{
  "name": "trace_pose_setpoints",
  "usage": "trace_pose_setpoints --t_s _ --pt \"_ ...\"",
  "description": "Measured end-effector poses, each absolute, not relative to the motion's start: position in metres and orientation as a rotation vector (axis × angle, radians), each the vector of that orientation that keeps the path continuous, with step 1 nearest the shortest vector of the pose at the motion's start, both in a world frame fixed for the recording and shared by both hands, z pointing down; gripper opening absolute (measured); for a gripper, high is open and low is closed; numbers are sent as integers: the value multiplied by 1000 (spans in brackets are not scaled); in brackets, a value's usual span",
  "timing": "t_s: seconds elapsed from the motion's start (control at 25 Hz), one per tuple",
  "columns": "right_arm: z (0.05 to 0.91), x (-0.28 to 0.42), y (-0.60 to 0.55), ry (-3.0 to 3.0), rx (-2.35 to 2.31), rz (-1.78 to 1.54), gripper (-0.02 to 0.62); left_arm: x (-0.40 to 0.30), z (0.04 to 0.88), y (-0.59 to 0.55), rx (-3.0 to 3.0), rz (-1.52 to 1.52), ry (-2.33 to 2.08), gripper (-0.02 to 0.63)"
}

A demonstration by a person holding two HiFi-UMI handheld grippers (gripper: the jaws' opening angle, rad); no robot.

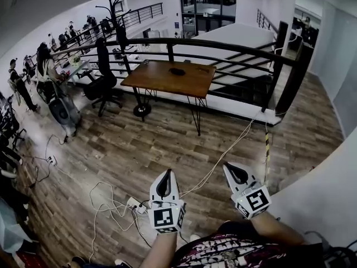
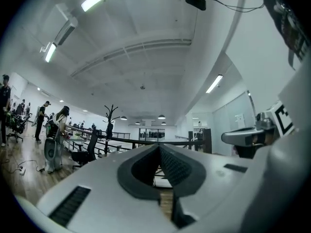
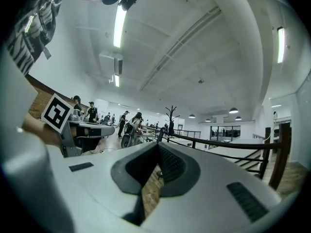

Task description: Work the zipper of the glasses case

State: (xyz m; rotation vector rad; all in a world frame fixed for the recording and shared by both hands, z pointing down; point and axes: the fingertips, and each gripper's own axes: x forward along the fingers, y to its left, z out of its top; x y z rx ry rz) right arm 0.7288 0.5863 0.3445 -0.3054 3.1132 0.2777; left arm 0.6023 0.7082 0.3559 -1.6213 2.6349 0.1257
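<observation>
At the far left, people [image 1: 46, 67] stand by desks on the wood floor [image 1: 111, 144], with a black office chair [image 1: 105, 78] and a coat stand [image 1: 115, 11] just past them. Right of those is a wooden table [image 1: 162, 82] set against a dark railing [image 1: 223, 44]. A small dark lump lies on the worktop close to its far edge, about midway along. It is the only thing I can take for the glasses case [image 1: 177, 71], though it is too small to be sure. It lies well apart from both my tongs. White cables [image 1: 106, 205] loop over the floor in front of me to a power strip [image 1: 135, 205].

My left tongs [image 1: 167, 172] are out in front of me, pointing level across the floor. In the left gripper view the two dark pads [image 2: 172, 166] meet at the tip. The left tongs [image 2: 159, 146] are clenched on nothing, with only floor showing through the slit behind the tip.

My right tongs [image 1: 228, 167] are held just beside them, the marker cube nearest me. Their own view shows the same state: the right tongs [image 3: 157, 144] are clenched tip to tip and empty. A cable [image 1: 234, 144] runs from the table's side toward me between the two. At the far right a white ledge [image 1: 323, 188] cuts across the corner.
</observation>
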Motion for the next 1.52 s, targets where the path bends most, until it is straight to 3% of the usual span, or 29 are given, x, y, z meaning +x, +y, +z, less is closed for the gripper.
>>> trace_pose_setpoints --t_s 0.56,0.92,1.52 --pt "361 671 531 3112 -297 177 -2 546 386 665 -1640 75 2720 3" --pt "362 610 422 3106 -248 135 -2 476 383 576 -1548 54 2785 3" --pt "364 569 303 3093 -106 35 -2 442 367 445 -1503 37 2793 3"
